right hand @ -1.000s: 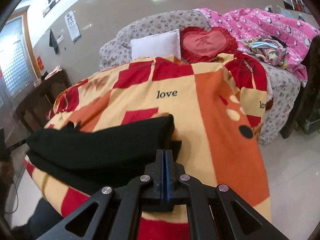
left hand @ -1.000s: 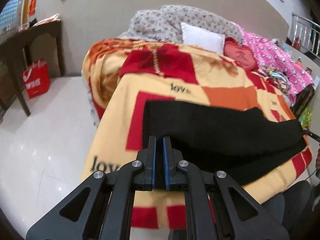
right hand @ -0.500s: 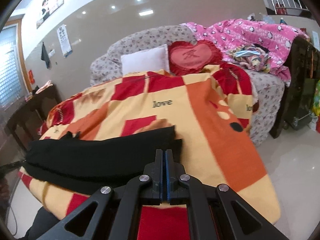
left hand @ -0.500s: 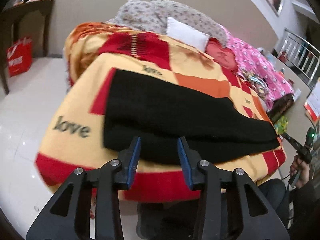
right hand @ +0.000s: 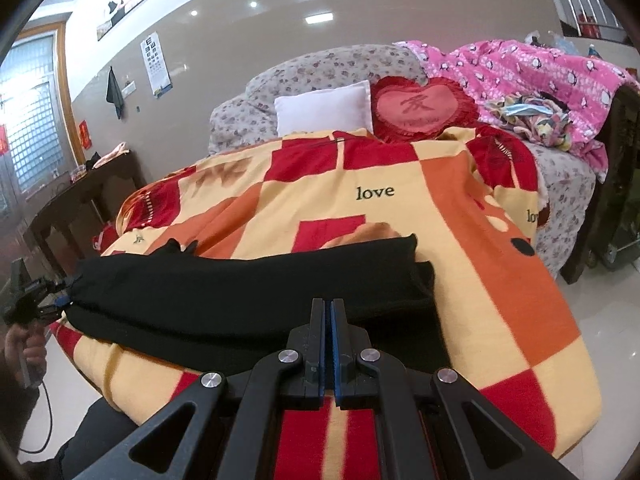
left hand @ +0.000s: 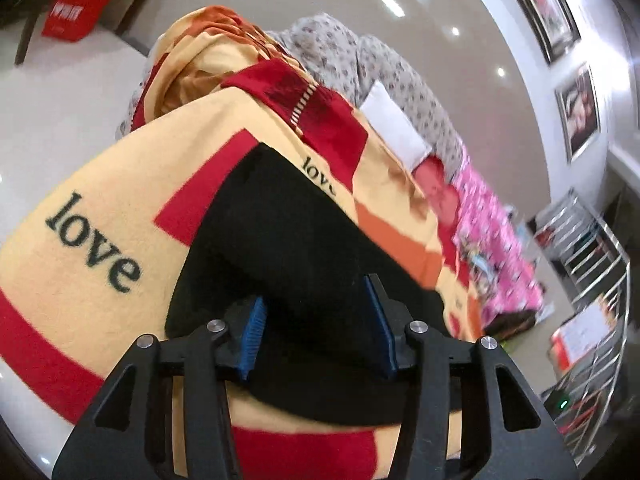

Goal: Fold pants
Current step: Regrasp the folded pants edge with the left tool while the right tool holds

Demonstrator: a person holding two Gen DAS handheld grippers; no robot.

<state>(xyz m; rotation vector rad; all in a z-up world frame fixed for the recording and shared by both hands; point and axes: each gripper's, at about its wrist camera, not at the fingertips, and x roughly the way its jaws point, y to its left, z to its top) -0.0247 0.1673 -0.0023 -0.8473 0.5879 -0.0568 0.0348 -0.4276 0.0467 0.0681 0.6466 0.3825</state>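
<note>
Left wrist view: the left gripper (left hand: 316, 324), clamped shut a second ago, has let go and its jaws are opening, so this fold looks laid down. The black pants (left hand: 280, 240) lie on the blanket (left hand: 100, 184), just beyond and under the spread fingers. Right wrist view: the right gripper (right hand: 328, 336) stays closed on nothing, with the pants (right hand: 240, 292) stretched across the blanket (right hand: 500, 280) directly ahead.
</note>
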